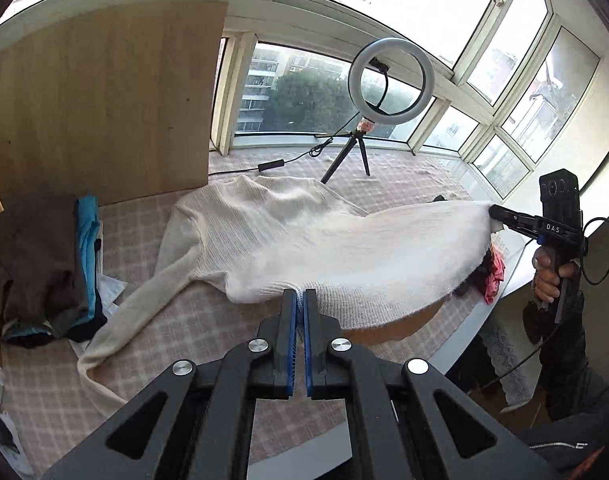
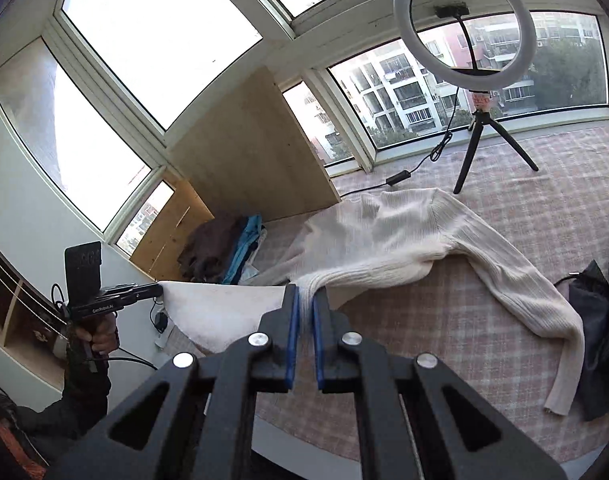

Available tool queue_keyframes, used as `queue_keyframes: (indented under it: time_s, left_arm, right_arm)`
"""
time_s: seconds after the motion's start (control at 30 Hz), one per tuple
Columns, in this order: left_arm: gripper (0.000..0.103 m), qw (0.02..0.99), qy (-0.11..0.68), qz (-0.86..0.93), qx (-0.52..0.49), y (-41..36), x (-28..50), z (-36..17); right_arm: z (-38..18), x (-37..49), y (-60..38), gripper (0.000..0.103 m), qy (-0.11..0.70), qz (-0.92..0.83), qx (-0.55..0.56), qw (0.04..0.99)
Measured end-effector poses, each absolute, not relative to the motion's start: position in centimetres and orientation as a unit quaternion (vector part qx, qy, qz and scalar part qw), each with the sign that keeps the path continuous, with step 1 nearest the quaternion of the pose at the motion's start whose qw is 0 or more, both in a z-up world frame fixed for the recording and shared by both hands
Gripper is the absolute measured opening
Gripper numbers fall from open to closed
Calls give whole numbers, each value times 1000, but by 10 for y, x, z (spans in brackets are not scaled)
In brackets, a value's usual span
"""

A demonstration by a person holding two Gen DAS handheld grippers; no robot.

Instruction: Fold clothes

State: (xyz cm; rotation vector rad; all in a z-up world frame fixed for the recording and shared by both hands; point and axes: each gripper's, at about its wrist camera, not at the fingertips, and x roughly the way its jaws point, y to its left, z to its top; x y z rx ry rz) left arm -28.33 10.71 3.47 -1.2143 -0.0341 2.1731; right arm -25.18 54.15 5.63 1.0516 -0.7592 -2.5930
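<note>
Left wrist view: the left claw (image 1: pixel 299 293) pinches the hem of the cream sweater (image 1: pixel 288 220), its body lifted off the checked cloth-covered surface (image 1: pixel 208 316), one sleeve trailing down. The right claw (image 1: pixel 491 213) grips the other hem corner.

Right wrist view: the right claw (image 2: pixel 306 294) pinches the sweater (image 2: pixel 388 236) hem; the ring light (image 2: pixel 466 22) stands behind.

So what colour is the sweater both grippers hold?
Cream white sweater, ribbed knit; clearest in the right wrist view.

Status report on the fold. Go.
Left gripper and right gripper both shut on the sweater hem, lifted. Sleeves and collar on the mat. Ring light stands just behind.
</note>
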Motion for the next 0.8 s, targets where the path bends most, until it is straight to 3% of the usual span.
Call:
queue_keyframes:
  time_s: [0.17,0.5,0.6,0.7,0.8]
  left_arm:
    - [2,334,3,804,-493,90,-278,6]
    - [3,360,56,660,-657,80,-186,-138]
    - [2,352,56,627,-692,85,-189,-172]
    - [3,319,39,673,-667,80,-235,-168]
    - [8,276,-6,708,-650,80,-296,-178]
  right_arm:
    - [38,-252,531,7,-309,-863,390,90]
    - [-111,-149,499,7,-366,-759,537,24]
    - [-167,-147,492,9,-283,-725,628,-20]
    - [-170,-167,507,10,-257,-730,633,1]
    - [-150,-207,539,27,-236,-769,594,-1]
